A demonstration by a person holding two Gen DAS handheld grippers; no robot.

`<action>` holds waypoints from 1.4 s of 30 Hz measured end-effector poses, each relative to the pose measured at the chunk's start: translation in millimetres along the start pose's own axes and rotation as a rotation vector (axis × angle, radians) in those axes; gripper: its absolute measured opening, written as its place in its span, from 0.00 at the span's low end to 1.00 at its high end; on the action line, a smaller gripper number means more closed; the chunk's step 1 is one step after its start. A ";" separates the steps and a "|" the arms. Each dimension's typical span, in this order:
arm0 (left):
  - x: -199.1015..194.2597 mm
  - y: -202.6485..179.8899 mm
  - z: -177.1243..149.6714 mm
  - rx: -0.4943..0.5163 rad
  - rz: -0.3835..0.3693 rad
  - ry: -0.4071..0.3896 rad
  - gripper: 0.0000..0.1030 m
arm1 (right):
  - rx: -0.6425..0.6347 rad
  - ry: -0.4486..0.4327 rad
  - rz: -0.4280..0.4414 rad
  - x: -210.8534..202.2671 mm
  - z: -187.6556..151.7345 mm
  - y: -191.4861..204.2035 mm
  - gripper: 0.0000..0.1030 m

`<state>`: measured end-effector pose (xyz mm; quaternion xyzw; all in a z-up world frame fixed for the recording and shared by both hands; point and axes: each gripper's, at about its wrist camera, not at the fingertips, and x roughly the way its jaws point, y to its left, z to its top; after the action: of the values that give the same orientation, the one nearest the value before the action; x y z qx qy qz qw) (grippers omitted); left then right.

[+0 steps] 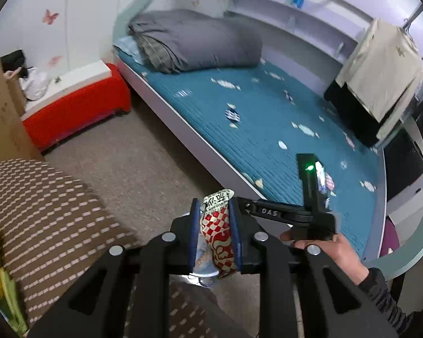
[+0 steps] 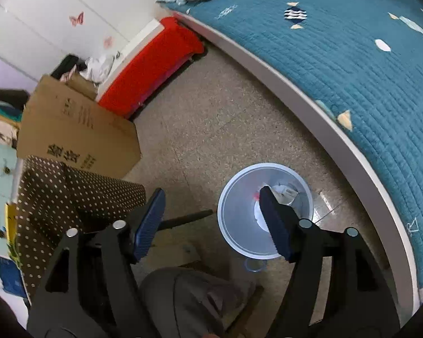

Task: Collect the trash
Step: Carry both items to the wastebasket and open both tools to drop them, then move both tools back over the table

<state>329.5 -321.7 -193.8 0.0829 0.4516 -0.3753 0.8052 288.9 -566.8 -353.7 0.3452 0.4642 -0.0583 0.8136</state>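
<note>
My left gripper [image 1: 215, 209] is shut on a crumpled red-and-white checkered snack wrapper [image 1: 218, 225], held above the floor beside the bed. My right gripper [image 2: 211, 197] is open and empty, pointing down over the floor. A pale grey round trash bin [image 2: 234, 219] stands on the floor under its right finger [image 2: 276, 225], with paper scraps [image 2: 286, 193] inside. The right gripper also shows in the left wrist view [image 1: 313, 197], held over the bed's edge.
A bed with a teal quilt [image 2: 366, 70] and white frame runs along the right. A brown dotted cushion seat [image 2: 70, 188], a cardboard box [image 2: 76, 132] and a red-skirted bench [image 2: 149, 64] line the left. Speckled floor [image 2: 225, 112] lies between.
</note>
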 end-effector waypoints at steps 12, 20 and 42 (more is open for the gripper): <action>81.8 -26.6 22.2 0.039 -0.010 0.148 0.93 | 0.032 -0.181 0.027 -82.1 13.0 -18.1 0.83; 63.4 -7.6 20.6 -0.005 0.063 0.122 0.93 | 0.025 -0.227 0.034 -106.5 3.7 -8.3 0.94; -107.1 21.2 -16.8 -0.032 0.193 -0.187 0.93 | -0.246 -0.351 0.096 -169.6 -28.8 145.5 0.94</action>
<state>299.5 -242.2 -123.4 0.0776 0.3704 -0.2947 0.8775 233.3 -477.5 -154.4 0.2496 0.3022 -0.0217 0.9197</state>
